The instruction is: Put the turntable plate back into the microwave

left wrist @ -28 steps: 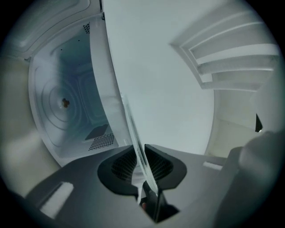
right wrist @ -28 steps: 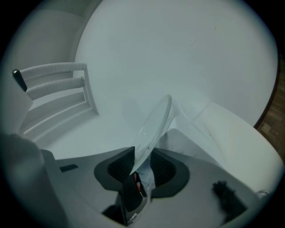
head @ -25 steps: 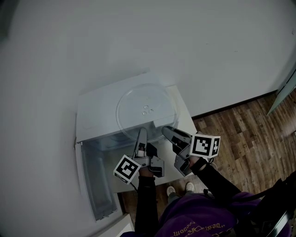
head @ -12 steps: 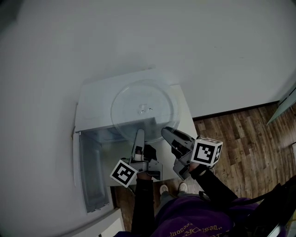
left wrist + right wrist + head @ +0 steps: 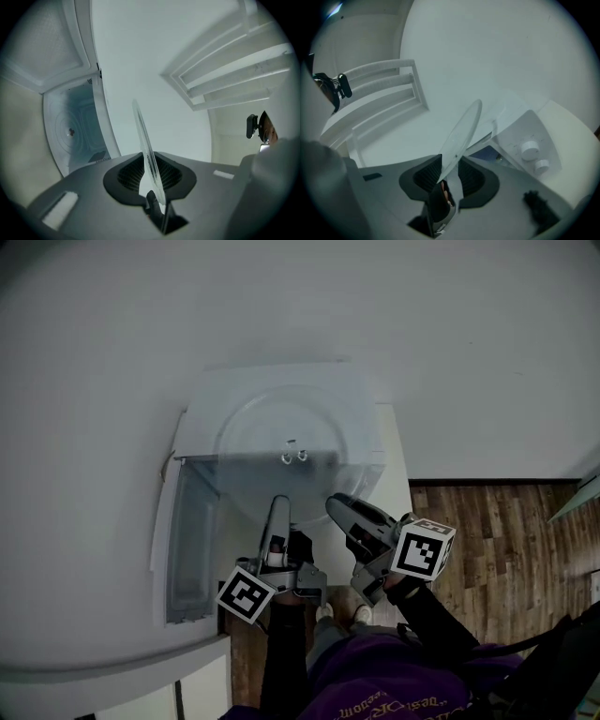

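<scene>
Holding the turntable plate (image 5: pixel 291 451) at frame centre, above the microwave (image 5: pixel 202 413): fingers of left gripper (image 5: pixel 278 510) and right gripper (image 5: pixel 340 506) clamp its near rim; lowering likely needs level, matched hands.

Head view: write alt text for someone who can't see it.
Seen from above, a person holds a clear glass turntable plate by its near edge, the left gripper and right gripper each clamped on it. It overlaps a white microwave whose door hangs open at the left; wood floor shows at right.
</scene>
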Tool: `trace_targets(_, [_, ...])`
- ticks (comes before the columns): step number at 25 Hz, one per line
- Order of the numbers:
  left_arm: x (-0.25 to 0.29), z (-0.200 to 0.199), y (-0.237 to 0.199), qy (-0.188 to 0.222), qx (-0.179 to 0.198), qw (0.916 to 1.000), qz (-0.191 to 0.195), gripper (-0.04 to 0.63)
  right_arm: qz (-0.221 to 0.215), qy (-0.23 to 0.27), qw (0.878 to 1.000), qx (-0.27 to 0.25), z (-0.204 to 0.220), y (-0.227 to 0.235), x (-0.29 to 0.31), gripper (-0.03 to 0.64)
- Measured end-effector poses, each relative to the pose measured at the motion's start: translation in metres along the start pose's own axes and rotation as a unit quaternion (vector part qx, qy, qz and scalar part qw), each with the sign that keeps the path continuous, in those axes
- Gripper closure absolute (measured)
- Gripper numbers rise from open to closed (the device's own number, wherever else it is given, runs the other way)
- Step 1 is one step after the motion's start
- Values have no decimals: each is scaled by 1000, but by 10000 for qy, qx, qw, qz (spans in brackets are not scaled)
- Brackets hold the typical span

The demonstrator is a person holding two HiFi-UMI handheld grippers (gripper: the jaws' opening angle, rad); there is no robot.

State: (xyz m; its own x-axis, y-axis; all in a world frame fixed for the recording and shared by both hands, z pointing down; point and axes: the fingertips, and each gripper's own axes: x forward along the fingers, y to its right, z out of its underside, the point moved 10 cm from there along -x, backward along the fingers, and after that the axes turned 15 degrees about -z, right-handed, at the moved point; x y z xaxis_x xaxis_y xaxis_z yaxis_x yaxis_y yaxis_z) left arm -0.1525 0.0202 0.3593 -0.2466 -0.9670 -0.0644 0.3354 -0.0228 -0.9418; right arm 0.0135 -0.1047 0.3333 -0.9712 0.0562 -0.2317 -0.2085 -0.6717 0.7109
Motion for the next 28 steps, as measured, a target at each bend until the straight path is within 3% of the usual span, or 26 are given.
trace_targets(18, [-115,-14,-16,1220,-191,9914,-426,540,-860,-929,9910,442,71,-33,28,500])
trace_targets(28, [-143,2,-40,1456,-476,9843,-874,534,-891,-1393,9834,753,96,-23,25,500])
